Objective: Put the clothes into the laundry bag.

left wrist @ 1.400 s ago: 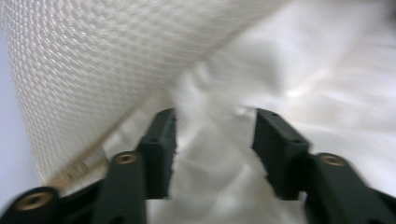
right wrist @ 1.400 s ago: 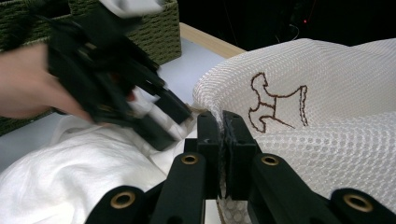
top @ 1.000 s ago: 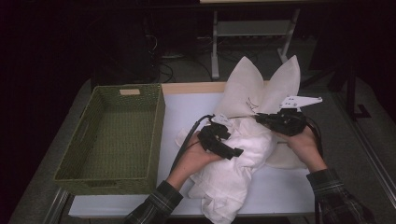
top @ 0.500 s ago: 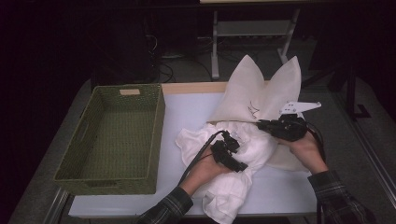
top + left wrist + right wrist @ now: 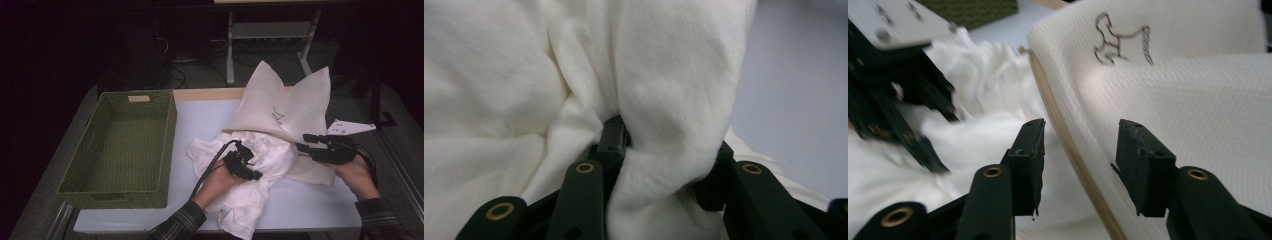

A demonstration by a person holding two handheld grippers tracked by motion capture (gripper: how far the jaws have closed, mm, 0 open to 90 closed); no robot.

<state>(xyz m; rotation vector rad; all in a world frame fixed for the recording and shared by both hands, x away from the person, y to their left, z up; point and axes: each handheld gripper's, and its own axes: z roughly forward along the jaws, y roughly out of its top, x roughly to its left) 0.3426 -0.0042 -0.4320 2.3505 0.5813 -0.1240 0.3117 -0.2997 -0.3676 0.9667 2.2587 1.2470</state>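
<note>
A: What sits at the left of the bench (image 5: 200,115)?

B: A rectangular olive-green woven basket (image 5: 120,150) with a cut-out handle in its far wall. It stands on the pale bench top, near the left edge.

A: And to the right of it?

B: A crumpled white cotton cloth (image 5: 260,165) lies heaped near the middle of the bench, trailing toward the near edge. The left hand-held gripper (image 5: 245,162) is pressed down into it. In the left gripper view its jaws have just been closing, and a thick fold of the white cloth (image 5: 664,125) is pinched between them.

A: Further right?

B: A cream waffle-textured cloth (image 5: 290,107) with a small dark embroidered animal outline stands up in two peaks at the far right, its lower edge touching the white cloth.

A: And the other tool?

B: The right hand-held gripper (image 5: 305,142) hovers at the right, pointing left toward both cloths. Its jaws have just been opening and stand apart. In the right gripper view the cream cloth's (image 5: 1173,100) edge runs between them, but the pads do not press on it.
</note>
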